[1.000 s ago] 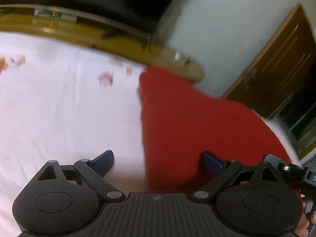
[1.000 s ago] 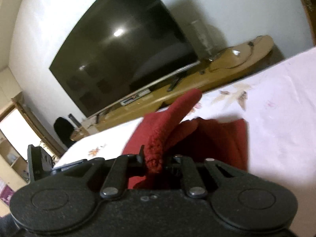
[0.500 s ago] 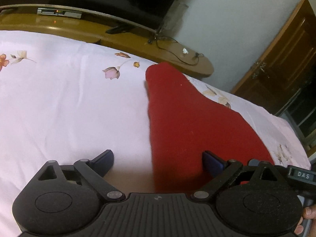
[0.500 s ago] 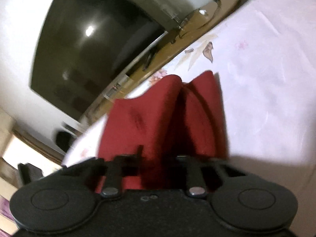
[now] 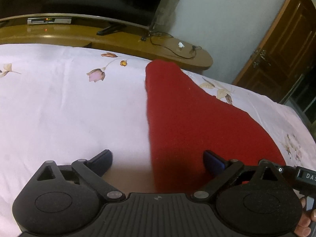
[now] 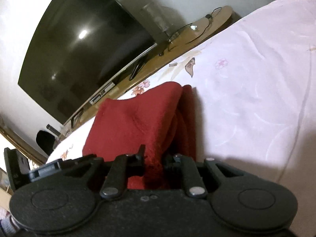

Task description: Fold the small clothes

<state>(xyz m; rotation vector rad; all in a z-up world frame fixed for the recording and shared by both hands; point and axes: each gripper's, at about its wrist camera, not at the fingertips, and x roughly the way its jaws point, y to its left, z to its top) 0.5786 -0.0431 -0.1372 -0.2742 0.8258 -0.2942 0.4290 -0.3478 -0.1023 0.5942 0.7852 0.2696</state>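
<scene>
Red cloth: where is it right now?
The red cloth lies on the flowered bedsheet, right of centre in the left wrist view, with the right gripper clamped on its near edge.

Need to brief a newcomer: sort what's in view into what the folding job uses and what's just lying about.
In the job:
- red garment, on the floral bedsheet
- right claw, shut on the garment's near edge
- left claw, open over the garment's edge

Lying about:
- television
- wooden stand
- set-top box
- cable
- wooden door

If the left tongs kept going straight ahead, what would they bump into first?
Probably the red cloth: the open left tongs straddle its near edge, low over the bedsheet. Depth is hard to judge.
</scene>
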